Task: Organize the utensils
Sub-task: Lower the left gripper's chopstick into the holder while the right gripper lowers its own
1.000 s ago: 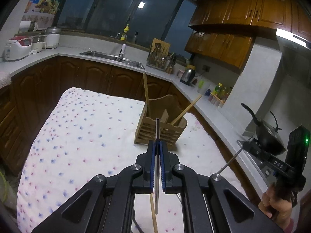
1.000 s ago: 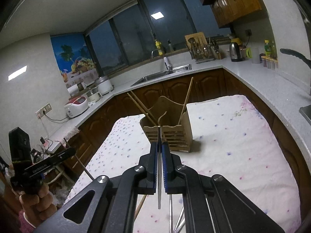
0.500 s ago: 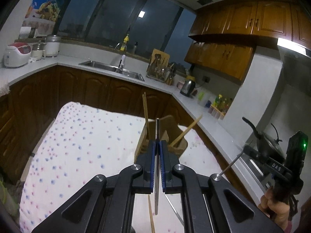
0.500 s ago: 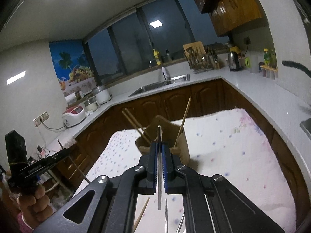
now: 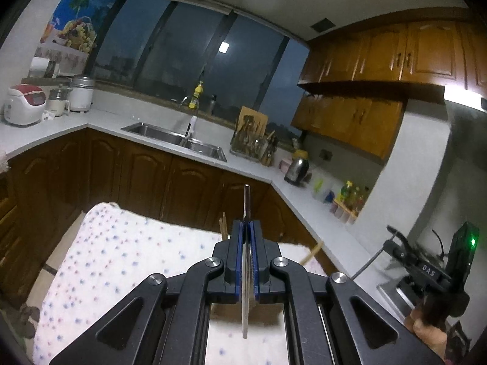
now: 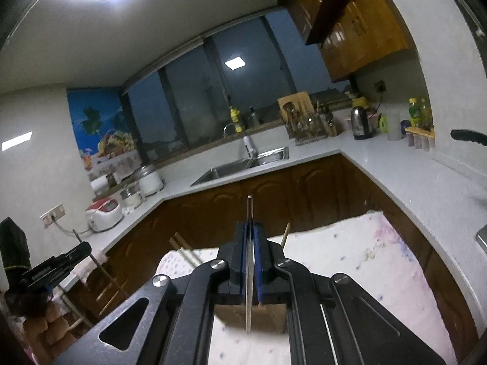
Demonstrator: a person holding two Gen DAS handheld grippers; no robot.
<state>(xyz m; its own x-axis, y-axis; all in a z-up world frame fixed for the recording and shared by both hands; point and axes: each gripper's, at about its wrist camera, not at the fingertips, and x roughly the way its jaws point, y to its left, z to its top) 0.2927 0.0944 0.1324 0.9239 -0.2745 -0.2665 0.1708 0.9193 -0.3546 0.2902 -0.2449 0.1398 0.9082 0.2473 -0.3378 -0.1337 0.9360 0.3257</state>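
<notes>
My left gripper point(image 5: 247, 223) is shut on a thin metal chopstick point(image 5: 246, 203) that sticks up past its tips. My right gripper point(image 6: 249, 226) is shut on another metal chopstick point(image 6: 249, 213). Both are held high and tilted up. The wooden utensil holder point(image 6: 252, 316) stands on the dotted cloth point(image 6: 350, 258), mostly hidden behind the right gripper's body; wooden chopsticks point(image 6: 186, 251) stick out of it. In the left wrist view only chopstick ends point(image 5: 223, 226) of the holder show. The right gripper point(image 5: 426, 269) shows at that view's right edge, the left gripper point(image 6: 45, 273) at the right wrist view's left edge.
An L-shaped white counter point(image 5: 170, 152) runs behind with a sink point(image 5: 176, 140), a dish rack point(image 5: 254, 146), a kettle point(image 5: 296, 167) and rice cookers point(image 5: 26, 103). Brown cabinets point(image 5: 137, 182) stand below. A pan handle point(image 6: 468, 137) juts in at right.
Both grippers have risen and tilted upward with their chopsticks. The holder has dropped low in both views, now mostly hidden behind the gripper bodies.
</notes>
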